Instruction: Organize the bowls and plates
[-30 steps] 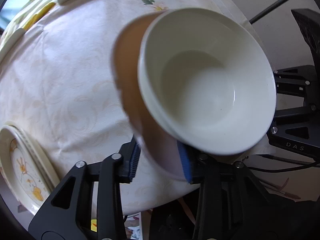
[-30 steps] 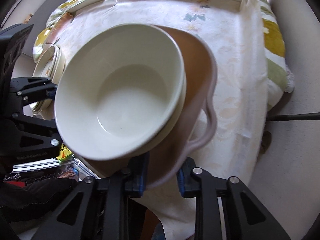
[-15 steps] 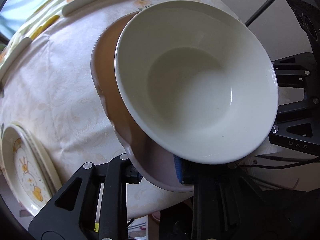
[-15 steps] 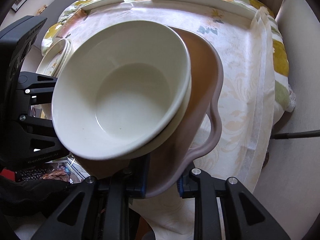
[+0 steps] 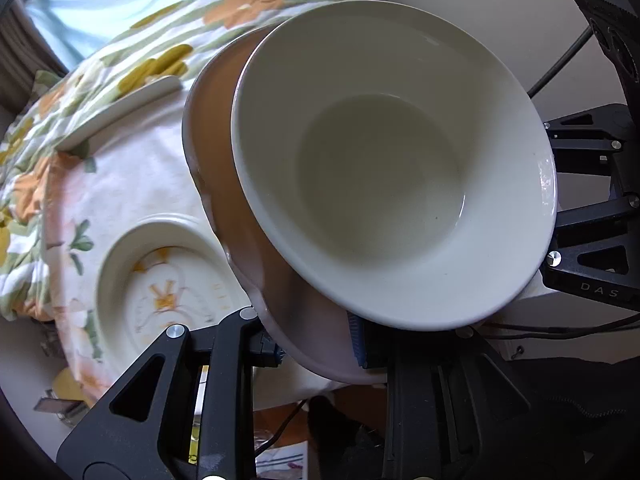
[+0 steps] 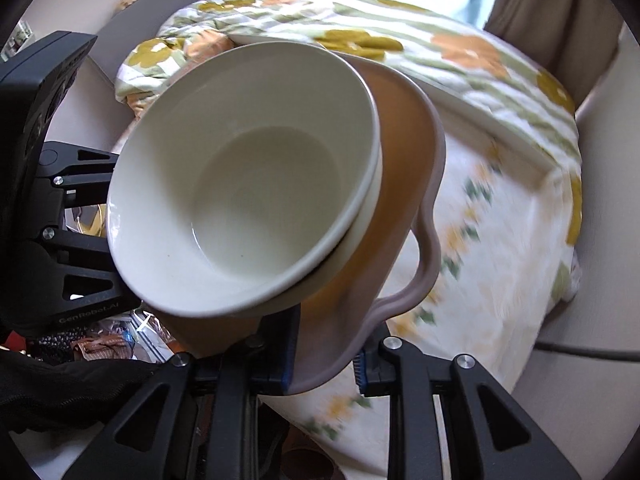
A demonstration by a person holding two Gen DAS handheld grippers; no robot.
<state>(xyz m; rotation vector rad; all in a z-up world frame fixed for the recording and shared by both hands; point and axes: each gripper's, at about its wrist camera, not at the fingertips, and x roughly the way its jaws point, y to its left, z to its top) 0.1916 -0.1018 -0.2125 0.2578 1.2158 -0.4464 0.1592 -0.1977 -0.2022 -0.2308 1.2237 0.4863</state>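
Observation:
A mauve-rimmed brown plate (image 5: 224, 184) with a handle lobe (image 6: 424, 256) carries a stack of white bowls (image 5: 392, 168), also seen in the right wrist view (image 6: 240, 184). My left gripper (image 5: 316, 344) is shut on the plate's near edge. My right gripper (image 6: 324, 360) is shut on the plate's other edge. Both hold it tilted above the table. A cream plate with a yellow print (image 5: 168, 280) lies on the table below, at the left.
The round table (image 6: 500, 240) has a pale floral cloth. White plates (image 5: 120, 112) lie near its far edge on a flowered cover (image 6: 460, 52). Floor clutter shows below the table's near edge (image 6: 112, 336).
Both grippers have lifted the plate with the bowls higher and moved it left, over the cream printed plate. The views tilted up toward the window.

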